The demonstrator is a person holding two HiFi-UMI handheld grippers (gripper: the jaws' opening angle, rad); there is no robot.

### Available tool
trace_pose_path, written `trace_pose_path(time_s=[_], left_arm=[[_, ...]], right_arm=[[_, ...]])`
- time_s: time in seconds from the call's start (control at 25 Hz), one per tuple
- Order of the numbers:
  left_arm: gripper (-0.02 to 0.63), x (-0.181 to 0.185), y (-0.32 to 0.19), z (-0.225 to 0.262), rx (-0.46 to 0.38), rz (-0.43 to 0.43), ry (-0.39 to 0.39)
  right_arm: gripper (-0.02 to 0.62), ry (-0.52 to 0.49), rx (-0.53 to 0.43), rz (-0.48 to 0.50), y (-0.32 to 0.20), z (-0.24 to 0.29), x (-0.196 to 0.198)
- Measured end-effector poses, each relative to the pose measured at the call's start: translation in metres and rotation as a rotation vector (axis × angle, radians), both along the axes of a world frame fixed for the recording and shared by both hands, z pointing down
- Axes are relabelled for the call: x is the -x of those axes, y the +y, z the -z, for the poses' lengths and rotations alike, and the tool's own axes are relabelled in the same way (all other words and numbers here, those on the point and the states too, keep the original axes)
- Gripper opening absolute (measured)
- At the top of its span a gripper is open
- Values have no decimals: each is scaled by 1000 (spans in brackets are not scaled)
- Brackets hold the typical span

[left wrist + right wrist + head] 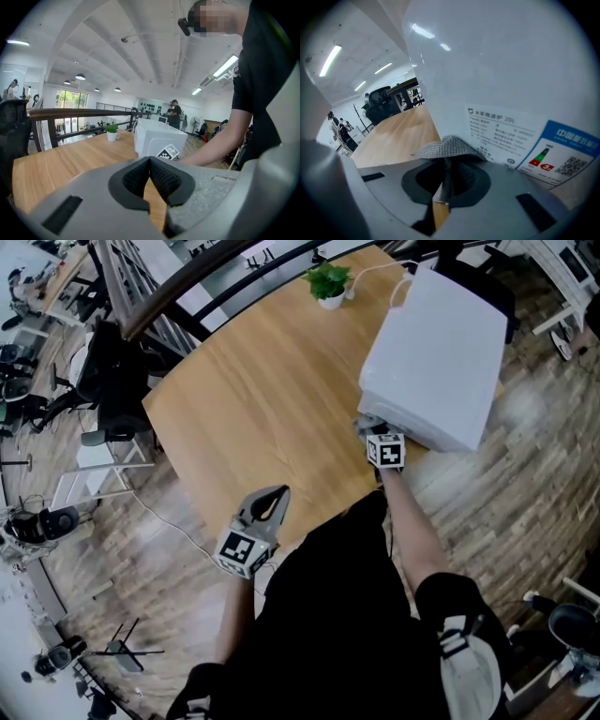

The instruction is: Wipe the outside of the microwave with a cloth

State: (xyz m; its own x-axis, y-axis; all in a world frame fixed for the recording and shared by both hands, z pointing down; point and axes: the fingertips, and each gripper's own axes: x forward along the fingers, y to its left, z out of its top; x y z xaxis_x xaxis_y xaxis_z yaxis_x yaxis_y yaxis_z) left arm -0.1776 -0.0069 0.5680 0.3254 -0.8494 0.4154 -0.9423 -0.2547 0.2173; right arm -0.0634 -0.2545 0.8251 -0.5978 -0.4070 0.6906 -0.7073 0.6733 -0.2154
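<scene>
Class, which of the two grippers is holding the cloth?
The right gripper: its jaws pinch a grey cloth at the white microwave; the left gripper is shut, empty.

The left gripper (274, 495) is held low at the left, near the body. Its fingers (164, 178) are pressed together at the tips, with nothing between them. The left forearm (234, 615) is bare and goes straight forward from the elbow. The right arm (412, 535) is stretched further out, forward and to the right, and it is bare below a short black sleeve (448, 592). The right gripper (367, 426) at its end points away from the person. Its fingers (471, 180) are closed on a fold of grey cloth (443, 147).
</scene>
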Motion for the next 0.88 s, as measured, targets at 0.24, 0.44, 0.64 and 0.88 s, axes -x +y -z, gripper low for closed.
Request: trace_pose_path(time_s=[0.24, 0.44, 0.64, 0.88], left_arm=[[2, 1, 1, -2, 8, 17, -3], [2, 1, 1, -1, 3, 27, -6], [2, 0, 2, 0, 5, 35, -2], [2, 1, 3, 4, 1, 42, -9]], right_arm=[[20, -14, -2, 11, -1, 1, 16], [20, -31, 13, 19, 2, -1, 28], [20, -15, -7, 74, 6, -2, 40], [20, 6, -22, 114, 10, 2, 47]])
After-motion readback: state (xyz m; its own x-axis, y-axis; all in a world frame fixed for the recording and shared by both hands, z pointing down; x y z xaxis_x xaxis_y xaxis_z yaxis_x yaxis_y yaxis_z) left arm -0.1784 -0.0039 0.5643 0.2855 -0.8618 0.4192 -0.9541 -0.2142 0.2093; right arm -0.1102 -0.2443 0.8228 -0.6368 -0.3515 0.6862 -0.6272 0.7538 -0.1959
